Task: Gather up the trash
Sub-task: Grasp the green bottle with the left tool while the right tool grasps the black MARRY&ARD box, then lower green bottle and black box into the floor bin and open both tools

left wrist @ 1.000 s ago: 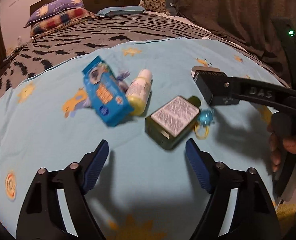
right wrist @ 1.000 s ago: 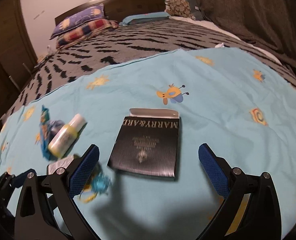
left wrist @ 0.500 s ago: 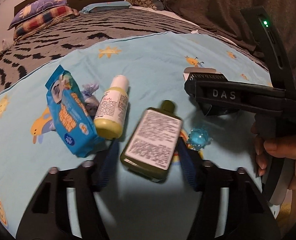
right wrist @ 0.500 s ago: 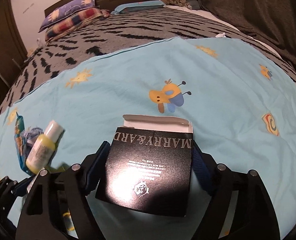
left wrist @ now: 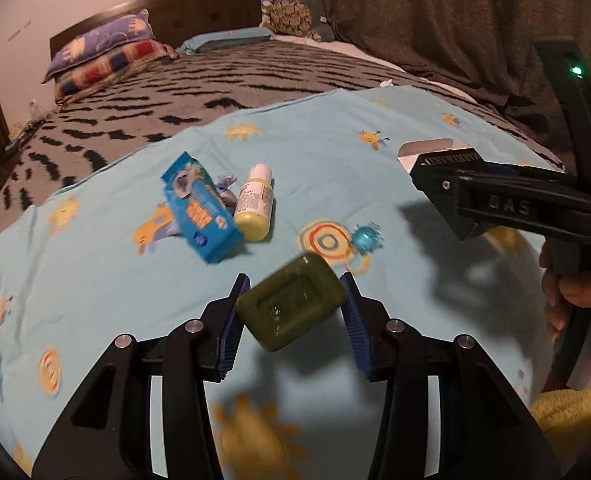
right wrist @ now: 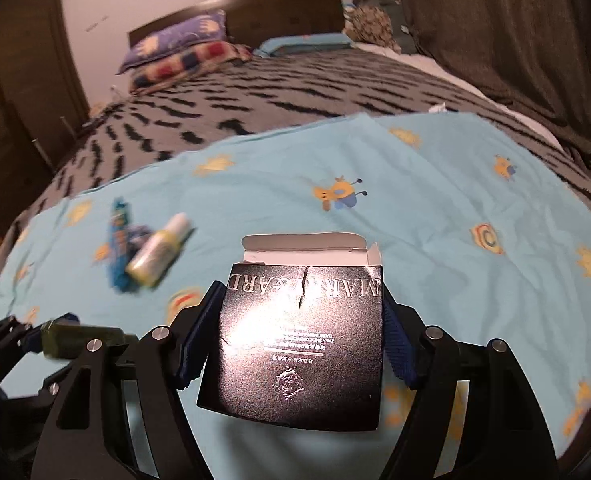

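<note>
Both grippers were loaded at this moment, each carrying one piece of trash clear of the bedspread (left wrist: 107, 280).

Left gripper (left wrist: 293, 316): blue pads clamped on the flat sides of a dark green bottle (left wrist: 291, 306), its base turned toward the camera. A shadow fell on the cloth beneath it, so the bottle appeared lifted off the bed. Gripping across the narrow faces probably suited the bottle's flat shape; the hold looked square, though the frame was blurred.

Right gripper (right wrist: 301, 336): jaws closed on the two side edges of a black carton (right wrist: 301, 344) with its white end flap open. A crease or tear ran down the top face, which suggested the thin card was buckling under the squeeze. Judged a light, crushable item, with risk of slipping if the walls collapsed further. In the left wrist view the same carton showed at the tip of the right gripper, held well above the cloth.

Still lying on the bedspread: blue wrapper pack (left wrist: 201, 216), small yellow bottle (left wrist: 253, 210) touching beside it, and a blue ball-shaped toy or wrapper (left wrist: 365, 237) a little apart to the right. No bin was visible in either view, so the drop-off point could not be told.

Judgement: collection partly done; three pieces were left to pick up
</note>
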Tool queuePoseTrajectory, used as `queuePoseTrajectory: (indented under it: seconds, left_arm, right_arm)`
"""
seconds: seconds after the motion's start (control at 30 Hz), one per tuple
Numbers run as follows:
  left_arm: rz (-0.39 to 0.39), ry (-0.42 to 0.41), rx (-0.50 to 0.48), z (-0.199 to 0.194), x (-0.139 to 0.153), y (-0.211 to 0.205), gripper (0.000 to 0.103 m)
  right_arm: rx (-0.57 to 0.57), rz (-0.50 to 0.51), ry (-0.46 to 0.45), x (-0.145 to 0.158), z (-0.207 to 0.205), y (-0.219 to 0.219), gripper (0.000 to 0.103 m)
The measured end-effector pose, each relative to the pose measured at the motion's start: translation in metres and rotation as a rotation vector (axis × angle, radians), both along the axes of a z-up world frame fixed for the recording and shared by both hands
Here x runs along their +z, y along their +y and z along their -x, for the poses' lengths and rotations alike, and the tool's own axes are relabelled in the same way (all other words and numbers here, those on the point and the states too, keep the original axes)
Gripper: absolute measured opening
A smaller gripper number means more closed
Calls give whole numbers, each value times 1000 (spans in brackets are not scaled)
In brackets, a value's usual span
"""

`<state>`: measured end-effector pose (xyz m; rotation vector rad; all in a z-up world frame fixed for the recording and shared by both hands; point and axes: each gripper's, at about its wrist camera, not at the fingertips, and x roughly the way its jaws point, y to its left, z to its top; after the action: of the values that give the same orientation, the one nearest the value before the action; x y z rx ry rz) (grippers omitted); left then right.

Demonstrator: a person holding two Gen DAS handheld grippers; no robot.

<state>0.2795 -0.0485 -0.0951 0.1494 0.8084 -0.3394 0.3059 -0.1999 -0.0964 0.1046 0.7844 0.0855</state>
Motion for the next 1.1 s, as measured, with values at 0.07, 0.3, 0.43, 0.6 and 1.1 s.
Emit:
queuePoseTrajectory:
  seconds: [0.07, 0.3, 0.43, 0.6, 1.1]
  left_arm:
    - [10, -5, -3, 20, 6, 1, 42]
    - [40, -19, 0, 89, 19, 5, 42]
    - [60, -23, -12, 134, 20, 4, 42]
    - [78, -29, -39, 182, 18, -2, 42]
    - [112, 105, -84, 272, -51, -19, 42]
  right_arm:
    - [12, 3, -14, 6, 20, 1, 73]
    - [47, -13, -27, 14, 95, -1, 73]
    - [72, -18, -30, 13, 137, -1, 73]
    - [102, -50, -29, 6, 187, -3, 73]
    - [76, -71, 110, -75, 279, -19, 73]
